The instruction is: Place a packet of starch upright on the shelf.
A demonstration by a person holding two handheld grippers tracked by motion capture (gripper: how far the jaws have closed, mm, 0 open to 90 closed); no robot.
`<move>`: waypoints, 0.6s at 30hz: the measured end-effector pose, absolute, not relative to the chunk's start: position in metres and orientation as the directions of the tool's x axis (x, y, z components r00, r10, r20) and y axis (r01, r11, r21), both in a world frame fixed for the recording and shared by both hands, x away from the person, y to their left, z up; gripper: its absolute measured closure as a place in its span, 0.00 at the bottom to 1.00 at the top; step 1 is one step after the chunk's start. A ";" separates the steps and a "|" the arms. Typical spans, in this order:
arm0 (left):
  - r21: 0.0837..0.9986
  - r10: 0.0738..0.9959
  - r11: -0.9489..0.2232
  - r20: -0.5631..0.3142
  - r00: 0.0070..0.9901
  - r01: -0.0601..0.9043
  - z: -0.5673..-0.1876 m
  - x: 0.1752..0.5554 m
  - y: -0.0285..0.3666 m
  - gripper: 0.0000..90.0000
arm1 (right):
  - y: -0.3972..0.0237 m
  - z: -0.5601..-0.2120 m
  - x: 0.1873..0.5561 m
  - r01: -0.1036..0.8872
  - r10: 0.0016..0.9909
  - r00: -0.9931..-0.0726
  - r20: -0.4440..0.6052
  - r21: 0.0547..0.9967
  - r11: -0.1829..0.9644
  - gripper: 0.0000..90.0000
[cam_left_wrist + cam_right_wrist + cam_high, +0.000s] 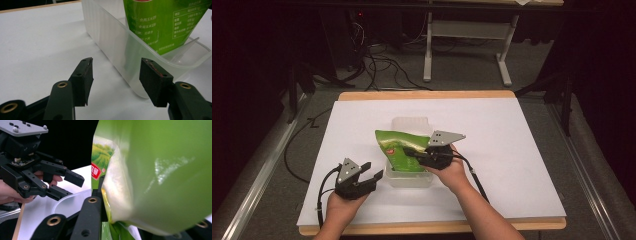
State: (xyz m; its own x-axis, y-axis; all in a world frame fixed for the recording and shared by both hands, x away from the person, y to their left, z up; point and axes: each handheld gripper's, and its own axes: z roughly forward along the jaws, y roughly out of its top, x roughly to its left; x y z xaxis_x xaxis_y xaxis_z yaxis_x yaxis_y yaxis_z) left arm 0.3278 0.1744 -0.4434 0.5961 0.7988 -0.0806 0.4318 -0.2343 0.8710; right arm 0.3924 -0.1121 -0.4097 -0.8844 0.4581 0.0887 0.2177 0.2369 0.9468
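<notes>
Bag (398, 150) is clamped by the right gripper (414, 154), apparently over the clear tub (412, 179); the left gripper (366, 175) is held wide beside it.

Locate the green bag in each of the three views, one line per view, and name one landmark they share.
High view: the green bag sits mid-table, over the clear plastic container, gripped by the right hand-held gripper.
Left gripper view: upper right, its lower end inside the container.
Right gripper view: the bag covers the right half, close up.
Shared landmark: the container, whose rim curves below the left hand-held gripper.
</notes>
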 end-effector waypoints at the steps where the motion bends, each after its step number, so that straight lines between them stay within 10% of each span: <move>1: 0.871 0.799 -0.235 -0.080 0.596 0.432 -0.443 0.328 0.175 0.50 | -0.112 -0.409 0.392 0.217 0.459 -0.884 0.090 0.948 0.233 0.83; 18: 0.872 0.799 -0.235 -0.078 0.596 0.429 -0.443 0.328 0.175 0.50 | -0.113 -0.397 0.390 0.209 0.486 -0.870 0.084 0.956 0.208 0.33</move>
State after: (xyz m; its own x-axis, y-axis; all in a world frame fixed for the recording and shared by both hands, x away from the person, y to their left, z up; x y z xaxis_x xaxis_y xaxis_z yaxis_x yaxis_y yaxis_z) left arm 0.3277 0.1751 -0.4431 0.5959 0.7993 -0.0777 0.4291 -0.2351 0.8721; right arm 0.3898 -0.1135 -0.3965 -0.8697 0.4864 0.0839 0.2087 0.2083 0.9555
